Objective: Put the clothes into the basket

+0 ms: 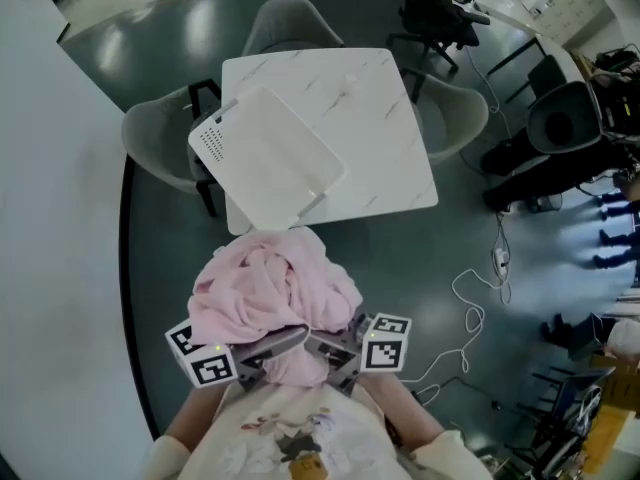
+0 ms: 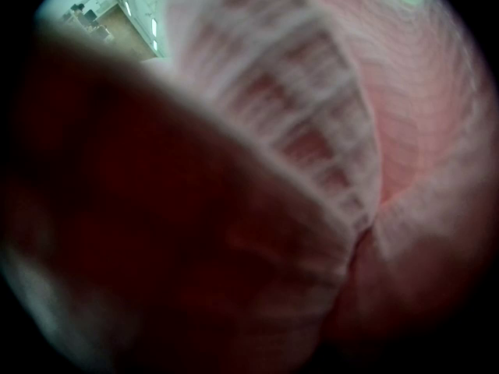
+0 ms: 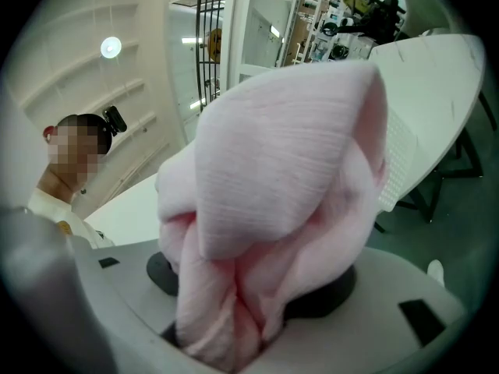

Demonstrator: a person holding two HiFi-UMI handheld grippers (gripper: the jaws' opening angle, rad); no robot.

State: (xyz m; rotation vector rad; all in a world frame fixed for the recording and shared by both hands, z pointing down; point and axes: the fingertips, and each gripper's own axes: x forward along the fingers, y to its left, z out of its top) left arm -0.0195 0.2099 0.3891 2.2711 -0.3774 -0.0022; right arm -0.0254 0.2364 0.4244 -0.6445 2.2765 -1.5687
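Observation:
A bundle of pink clothes [image 1: 268, 288] is carried in front of the person's chest, between both grippers. My right gripper [image 1: 328, 350] is shut on the pink clothes [image 3: 288, 193], which bulge up out of its grey jaws [image 3: 230, 337]. My left gripper [image 1: 282, 344] lies under the bundle, and pink cloth [image 2: 312, 131] covers its camera and hides its jaws. The white basket [image 1: 214, 144] stands tilted on the white marble-look table [image 1: 390, 138] just beyond the clothes. Its perforated wall [image 3: 399, 170] shows in the right gripper view.
Grey chairs [image 1: 160, 138] stand around the table, with a black office chair [image 1: 435, 13] behind it. A white cable [image 1: 470, 308] trails over the dark floor at the right. A pale wall [image 1: 50, 268] runs along the left. Other people's legs [image 1: 610, 233] show at the far right.

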